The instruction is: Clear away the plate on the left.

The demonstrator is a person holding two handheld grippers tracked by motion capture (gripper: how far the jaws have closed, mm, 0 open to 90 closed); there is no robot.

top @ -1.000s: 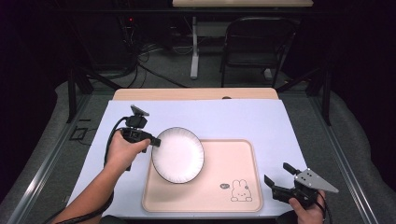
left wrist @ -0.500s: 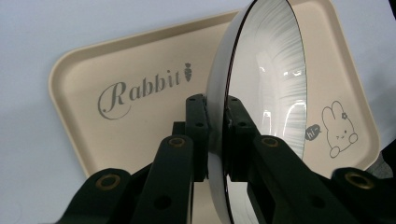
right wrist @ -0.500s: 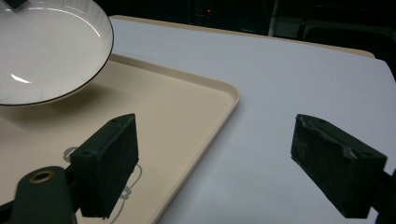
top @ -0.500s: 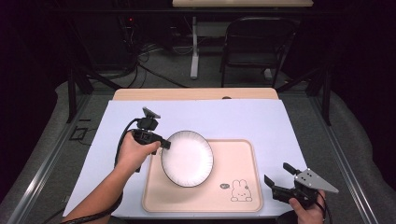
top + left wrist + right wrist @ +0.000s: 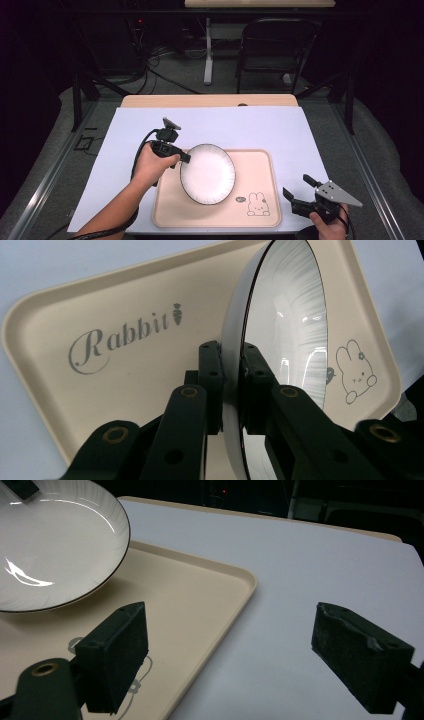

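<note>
A white plate point(image 5: 207, 174) with a thin dark rim hangs tilted over the left half of a beige tray point(image 5: 257, 170) printed with a rabbit. My left gripper point(image 5: 183, 156) is shut on the plate's left rim. In the left gripper view both pads clamp the plate point(image 5: 295, 330) edge-on at my left gripper point(image 5: 231, 385), above the tray point(image 5: 125, 380) lettered "Rabbit". My right gripper point(image 5: 298, 186) stands open off the tray's right front corner, nothing between its fingers. The right gripper view shows that right gripper point(image 5: 240, 655) open over the white cover, with the plate point(image 5: 50, 545) and the tray point(image 5: 190, 595) at left.
A white cover point(image 5: 250, 127) spreads over the table point(image 5: 210, 101), with bare room behind and to the right of the tray. A black chair point(image 5: 272, 45) and cables stand on the floor beyond the far edge.
My left hand has carried the plate to the right and a little down, from the tray's left edge to over its left half. The right gripper has stayed put.
</note>
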